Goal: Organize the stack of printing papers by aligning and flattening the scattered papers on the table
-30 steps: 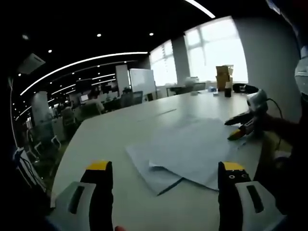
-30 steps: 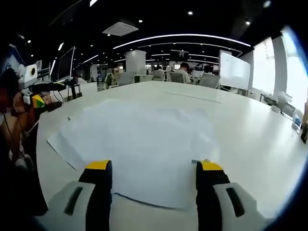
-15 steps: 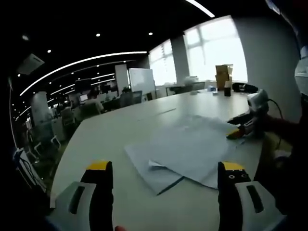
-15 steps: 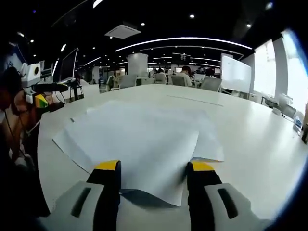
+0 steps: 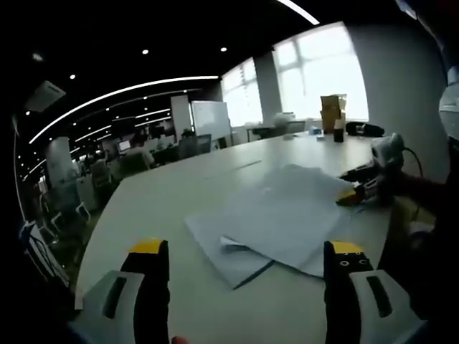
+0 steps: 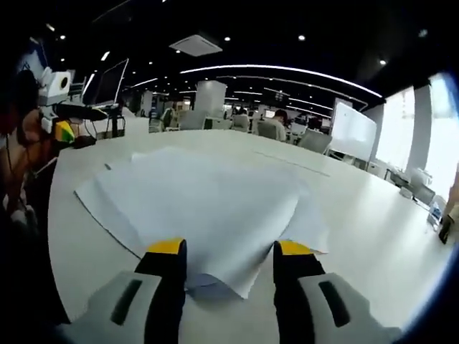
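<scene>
A person is working two pairs of yellow-tipped tongs over a loose spread of printing papers (image 5: 283, 222) on a long white desk (image 5: 165, 197) in an open-plan office. In the left gripper view, the left tongs (image 5: 242, 252) are hovering with jaws wide apart above the near edge of the desk, short of the papers and touching nothing. The sheets are lying just beyond them, fanned out and overlapping, one corner curling up. In the right gripper view, the right tongs (image 6: 226, 251) are straddling the near corner of the top sheets (image 6: 208, 208), jaws narrowed on either side of it; the corner is lifting clear of the desk, though whether the jaws are pinching it cannot be told. Farther off, cardboard boxes (image 5: 333, 112) are standing by bright windows (image 5: 315, 72), and a whiteboard (image 6: 351, 131) is standing beyond office chairs (image 6: 272, 129).
</scene>
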Tool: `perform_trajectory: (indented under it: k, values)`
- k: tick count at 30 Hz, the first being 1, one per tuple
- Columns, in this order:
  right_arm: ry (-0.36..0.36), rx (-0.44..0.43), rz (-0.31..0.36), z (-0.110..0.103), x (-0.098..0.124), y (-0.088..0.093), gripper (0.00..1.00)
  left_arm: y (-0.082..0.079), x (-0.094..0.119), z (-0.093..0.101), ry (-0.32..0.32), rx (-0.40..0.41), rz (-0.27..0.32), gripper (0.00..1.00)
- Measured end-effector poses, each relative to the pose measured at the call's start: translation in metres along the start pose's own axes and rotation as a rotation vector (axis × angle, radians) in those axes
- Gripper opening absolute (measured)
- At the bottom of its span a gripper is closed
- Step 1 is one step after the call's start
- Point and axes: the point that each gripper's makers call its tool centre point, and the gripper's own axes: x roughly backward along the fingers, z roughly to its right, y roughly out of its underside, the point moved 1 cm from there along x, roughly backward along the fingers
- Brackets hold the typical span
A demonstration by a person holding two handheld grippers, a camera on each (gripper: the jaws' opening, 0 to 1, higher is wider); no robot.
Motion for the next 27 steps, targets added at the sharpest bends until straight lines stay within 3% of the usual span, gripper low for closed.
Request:
perform_trajectory:
  k: [9, 27]
  values:
    - [0.065, 0.149, 0.008, -0.0038, 0.0022, -0.0066, 0.36, -0.0007, 0.0001, 0.0012, 0.004, -0.002, -0.002, 0.9]
    - [0.136, 0.271, 0.004, -0.0083, 0.0054, -0.0099, 0.28, -0.0004, 0.0, 0.0021, 0.006, -0.002, 0.001, 0.9]
